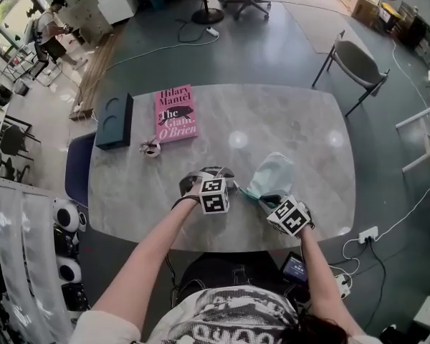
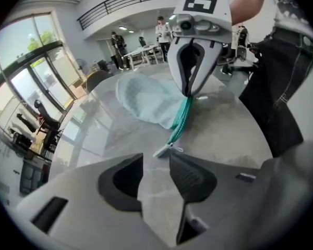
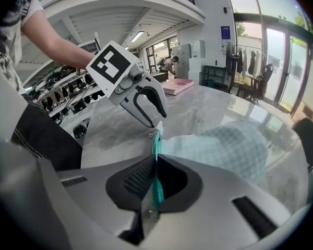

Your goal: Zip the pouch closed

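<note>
The pale green pouch (image 1: pixel 274 172) lies on the table (image 1: pixel 308 120), near the edge by the person. Its long side points away from the person. Its teal zipper (image 2: pixel 180 120) runs from the right gripper (image 3: pixel 155 165) toward the left gripper (image 2: pixel 156 165). The right gripper pinches the zipper tight. The left gripper's 2 jaws are wide apart and hold nothing. The zip pull (image 2: pixel 167 150) sits just in front of them. Far back lies a pink book (image 1: pixel 175 113) that says "Hilary Mantel, The Giant, O'Brien", with a dark box (image 1: pixel 115 120) beside it.

Pink book (image 1: pixel 175 114) cover: "Hilary Mantel", "The Giant, O'Brien".
</note>
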`<state>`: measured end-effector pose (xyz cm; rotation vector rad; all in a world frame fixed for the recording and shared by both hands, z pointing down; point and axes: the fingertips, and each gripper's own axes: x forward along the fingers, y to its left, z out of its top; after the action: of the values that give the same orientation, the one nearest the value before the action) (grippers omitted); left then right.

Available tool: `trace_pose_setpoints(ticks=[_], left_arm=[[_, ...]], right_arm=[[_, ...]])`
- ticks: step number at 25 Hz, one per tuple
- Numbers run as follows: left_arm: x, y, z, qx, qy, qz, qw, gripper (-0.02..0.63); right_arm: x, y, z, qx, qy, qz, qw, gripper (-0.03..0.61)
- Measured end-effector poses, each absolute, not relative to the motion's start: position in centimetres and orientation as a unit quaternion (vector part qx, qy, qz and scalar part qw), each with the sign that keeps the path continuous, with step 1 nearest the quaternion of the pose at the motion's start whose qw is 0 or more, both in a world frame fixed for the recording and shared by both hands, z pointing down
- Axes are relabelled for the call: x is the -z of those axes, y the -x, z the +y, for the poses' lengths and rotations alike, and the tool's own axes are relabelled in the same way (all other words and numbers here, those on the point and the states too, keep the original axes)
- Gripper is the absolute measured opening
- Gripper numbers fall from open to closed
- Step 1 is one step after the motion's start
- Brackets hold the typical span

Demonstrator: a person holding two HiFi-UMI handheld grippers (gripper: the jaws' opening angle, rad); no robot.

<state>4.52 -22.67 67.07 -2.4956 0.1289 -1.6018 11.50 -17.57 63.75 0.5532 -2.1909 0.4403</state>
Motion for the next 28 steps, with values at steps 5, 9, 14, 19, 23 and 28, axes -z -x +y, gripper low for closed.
trace_pose_setpoints(ticks=[5,9,14,19,23,28], left_arm=[[-68.6,-5.5,-22.2,0.552,0.826,-0.005,0.113,0.089],[-68.5,-5.6,-21.4,0.541,0.837,-0.014,0.087,0.030],[-68.5,-5.2,-20.3,0.527,0.848,0.001,0.045,0.021],[-68.0,-5.4,-19.1,0.513,0.858,0.014,0.013,0.021],[-67.7,-5.8,-18.3,0.503,0.864,0.013,0.005,0.020],[-66.9,-6.2,-17.5,0.489,0.872,0.009,0.002,0.020]], right_arm=[[-64.2,-11.5,-17.4,-0.176,-0.219,-0.865,0.416,0.011],[-64.4,-12.3,-17.6,-0.164,-0.248,-0.856,0.422,0.015],[-63.9,-13.4,-17.7,-0.158,-0.333,-0.833,0.413,0.058],[-62.7,-11.3,-15.5,-0.215,-0.367,-0.831,0.359,0.083],[-63.9,-8.9,-14.6,-0.278,-0.372,-0.821,0.332,0.083],[-65.9,-7.8,-15.0,-0.317,-0.399,-0.794,0.330,0.083]])
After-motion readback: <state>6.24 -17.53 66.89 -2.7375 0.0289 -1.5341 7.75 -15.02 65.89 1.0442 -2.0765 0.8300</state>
